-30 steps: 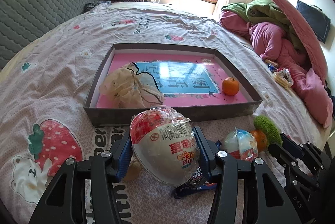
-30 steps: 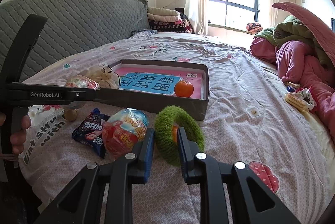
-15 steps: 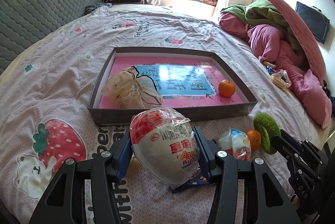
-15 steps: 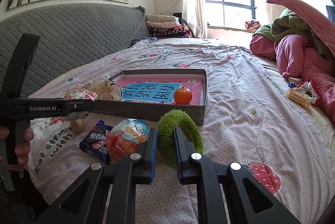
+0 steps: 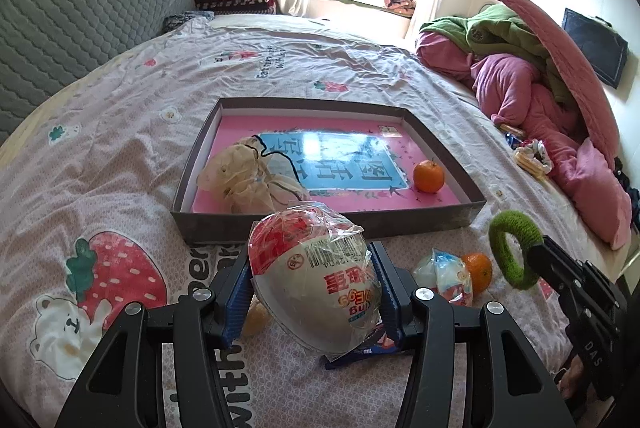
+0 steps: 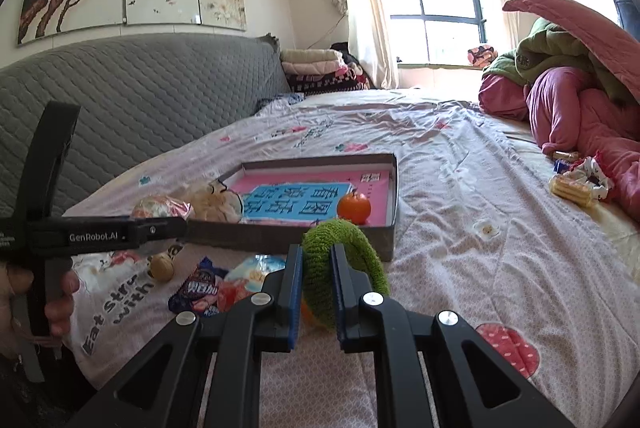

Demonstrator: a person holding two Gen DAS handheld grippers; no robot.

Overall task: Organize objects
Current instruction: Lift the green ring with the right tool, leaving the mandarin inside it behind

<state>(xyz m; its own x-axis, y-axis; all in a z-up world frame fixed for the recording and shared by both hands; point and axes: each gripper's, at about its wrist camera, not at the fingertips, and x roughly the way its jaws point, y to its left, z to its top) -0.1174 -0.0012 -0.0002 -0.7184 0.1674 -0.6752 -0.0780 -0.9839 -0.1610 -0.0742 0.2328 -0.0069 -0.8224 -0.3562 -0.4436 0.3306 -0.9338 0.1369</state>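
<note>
The green fuzzy ring (image 6: 344,268) is pinched in your right gripper (image 6: 314,292): its pads press flat on either side of the ring's near arc, the jaws nearly together with only that strip of plush between them, and the ring stands on edge, lifted clear of the bedspread (image 6: 460,228) near the right front corner of the tray (image 6: 394,228). It is a thick, woolly hoop of moss green with an open middle. Your left gripper (image 5: 314,292) clamps a wrapped snack bowl (image 5: 316,284), a white dome with a red top, a barcode and red and orange print, sealed in crinkled clear film; the blue pads (image 5: 236,304) hold it at both sides, above the bedspread in front of the tray's near wall. Inside the shallow grey tray, on its pink and blue printed floor, a beige mesh bag (image 5: 248,180) sits at the near left corner and a mandarin (image 5: 429,176) towards the near right corner. On the bedspread between your two grippers lie a second mandarin (image 5: 478,270), a clear-wrapped snack packet (image 5: 444,276) touching it, and a dark blue wrapper (image 6: 198,290). A small walnut-like ball (image 6: 162,266) rests near the left gripper's arm.
</note>
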